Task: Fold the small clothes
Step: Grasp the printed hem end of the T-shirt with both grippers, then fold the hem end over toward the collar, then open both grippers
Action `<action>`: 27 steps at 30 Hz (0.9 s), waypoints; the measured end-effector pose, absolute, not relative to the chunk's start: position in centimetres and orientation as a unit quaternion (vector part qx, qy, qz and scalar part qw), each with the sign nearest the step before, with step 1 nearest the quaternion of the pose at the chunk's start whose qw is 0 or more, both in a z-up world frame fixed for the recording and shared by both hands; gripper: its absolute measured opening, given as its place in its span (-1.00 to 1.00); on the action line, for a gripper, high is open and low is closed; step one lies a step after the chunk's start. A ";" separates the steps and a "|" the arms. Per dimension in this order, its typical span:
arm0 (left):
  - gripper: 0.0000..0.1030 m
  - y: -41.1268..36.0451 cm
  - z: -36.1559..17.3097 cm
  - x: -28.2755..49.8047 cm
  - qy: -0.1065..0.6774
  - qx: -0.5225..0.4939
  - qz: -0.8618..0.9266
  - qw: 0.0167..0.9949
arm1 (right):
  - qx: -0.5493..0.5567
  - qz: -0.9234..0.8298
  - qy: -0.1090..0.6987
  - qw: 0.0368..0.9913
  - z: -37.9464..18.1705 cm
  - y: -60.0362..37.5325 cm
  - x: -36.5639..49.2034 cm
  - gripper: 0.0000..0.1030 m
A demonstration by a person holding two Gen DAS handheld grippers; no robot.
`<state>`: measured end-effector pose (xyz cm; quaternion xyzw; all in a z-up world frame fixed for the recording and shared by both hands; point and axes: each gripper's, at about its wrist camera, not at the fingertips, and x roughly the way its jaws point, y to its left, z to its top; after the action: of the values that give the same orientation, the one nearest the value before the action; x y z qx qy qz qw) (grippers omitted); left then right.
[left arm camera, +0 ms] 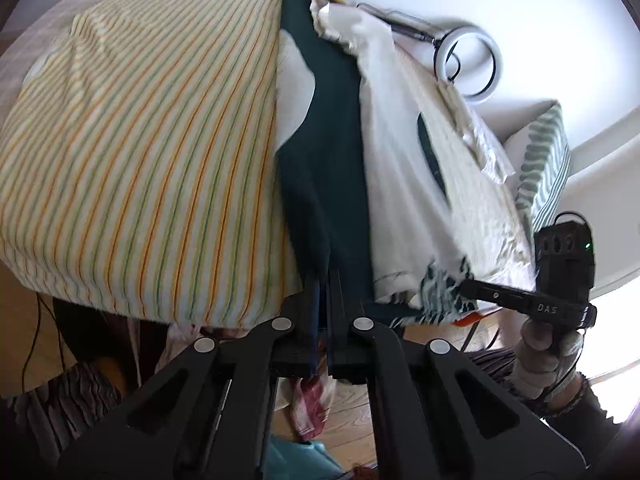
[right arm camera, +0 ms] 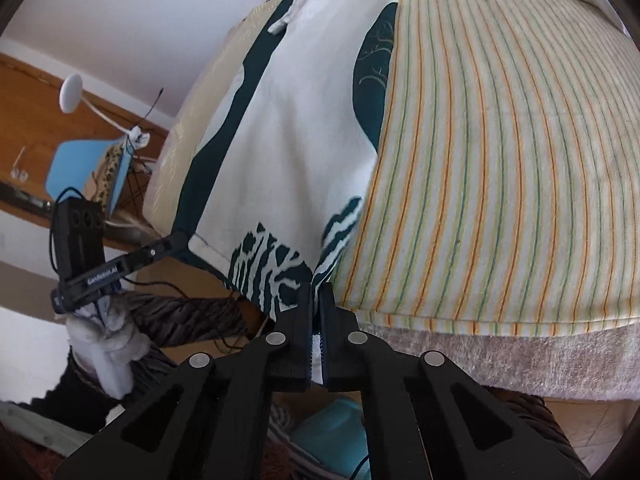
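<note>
Our left gripper [left arm camera: 323, 280] pinches the dark green edge of the white and green cloth [left arm camera: 400, 152] low in the frame. Our right gripper [right arm camera: 316, 292] pinches its zebra-print corner. The striped sheet [right arm camera: 500, 160] hides the cloth's far side

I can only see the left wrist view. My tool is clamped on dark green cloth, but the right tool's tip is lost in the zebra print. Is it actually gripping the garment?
Observer: Yes. In the right wrist view, the right tool is shut on the garment, with white hem showing between its fingers.
Operator: Which part does the left tool hold?
Observer: Seen from the right, the left tool pinches the dark green bottom corner, and the hem runs between both tools.
Operator: What's under the bedding?
Observer: A pinkish towel shows below the front edge of the striped sheet.
</note>
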<state>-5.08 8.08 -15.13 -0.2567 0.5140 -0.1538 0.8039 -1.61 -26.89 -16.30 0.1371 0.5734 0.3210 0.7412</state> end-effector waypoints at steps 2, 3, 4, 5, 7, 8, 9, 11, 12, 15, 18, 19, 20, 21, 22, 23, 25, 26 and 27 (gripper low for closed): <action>-1.00 8.5 -14.2 -4.3 0.504 -0.267 -0.154 0.807 | 0.163 0.327 0.566 0.739 -15.8 -27.4 -1.2 -0.98; -1.00 8.6 -13.7 -3.9 0.500 -0.267 -0.155 0.810 | 0.174 0.328 0.563 0.738 -15.6 -27.5 -1.0 -0.98; -1.00 8.7 -13.4 -3.5 0.496 -0.267 -0.154 0.812 | 0.188 0.330 0.558 0.738 -15.2 -27.7 -0.6 -0.98; -1.00 8.8 -12.9 -3.0 0.492 -0.266 -0.155 0.814 | 0.194 0.329 0.554 0.740 -15.0 -27.7 -0.3 -0.98; -1.00 8.9 -12.1 -1.8 0.486 -0.268 -0.157 0.817 | 0.205 0.325 0.548 0.743 -14.3 -27.9 0.4 -0.98; -1.00 8.9 -11.8 -1.3 0.484 -0.268 -0.158 0.818 | 0.212 0.327 0.544 0.743 -13.9 -28.0 0.9 -0.98; -1.00 8.9 -11.3 -0.5 0.480 -0.267 -0.158 0.821 | 0.216 0.326 0.539 0.746 -13.5 -28.0 1.4 -0.98; -1.00 9.0 -10.5 1.1 0.473 -0.264 -0.155 0.826 | 0.218 0.321 0.529 0.754 -12.8 -27.9 2.5 -0.98; -1.00 9.0 -10.3 1.7 0.471 -0.265 -0.154 0.827 | 0.222 0.318 0.525 0.758 -12.5 -27.7 3.2 -0.98; -1.00 9.0 -9.5 4.4 0.467 -0.267 -0.150 0.830 | 0.228 0.311 0.520 0.763 -12.0 -27.7 5.5 -0.98; -1.00 8.7 -9.1 7.8 0.471 -0.253 -0.142 0.833 | 0.233 0.303 0.519 0.764 -11.9 -27.1 8.7 -0.98; -1.00 8.6 -9.1 8.9 0.472 -0.248 -0.138 0.835 | 0.233 0.300 0.519 0.766 -12.0 -26.9 9.7 -0.98; -1.00 8.6 -9.3 9.8 0.474 -0.243 -0.134 0.836 | 0.235 0.296 0.520 0.766 -12.1 -26.8 10.6 -0.98; -1.00 8.5 -9.5 10.7 0.475 -0.238 -0.128 0.837 | 0.243 0.288 0.522 0.765 -12.3 -26.7 11.6 -0.98; -1.00 8.6 -9.7 11.4 0.477 -0.233 -0.121 0.839 | 0.248 0.285 0.524 0.763 -12.5 -26.5 12.4 -0.98; -1.00 8.6 -10.1 12.2 0.479 -0.232 -0.117 0.838 | 0.247 0.280 0.524 0.765 -12.8 -26.3 13.3 -0.98; -1.00 8.8 -11.1 13.6 0.488 -0.242 -0.112 0.831 | 0.243 0.267 0.525 0.770 -13.2 -26.2 14.6 -0.98; -1.00 8.9 -11.6 14.2 0.492 -0.244 -0.108 0.829 | 0.247 0.266 0.527 0.768 -13.4 -26.5 15.2 -0.98; -1.00 8.9 -11.9 14.5 0.493 -0.245 -0.103 0.828 | 0.252 0.261 0.530 0.767 -13.8 -26.5 15.6 -0.98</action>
<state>14.51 8.87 -11.91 -0.2445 0.4933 -0.1031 0.8284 15.60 -26.48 -13.75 0.2517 0.5298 0.2609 0.7668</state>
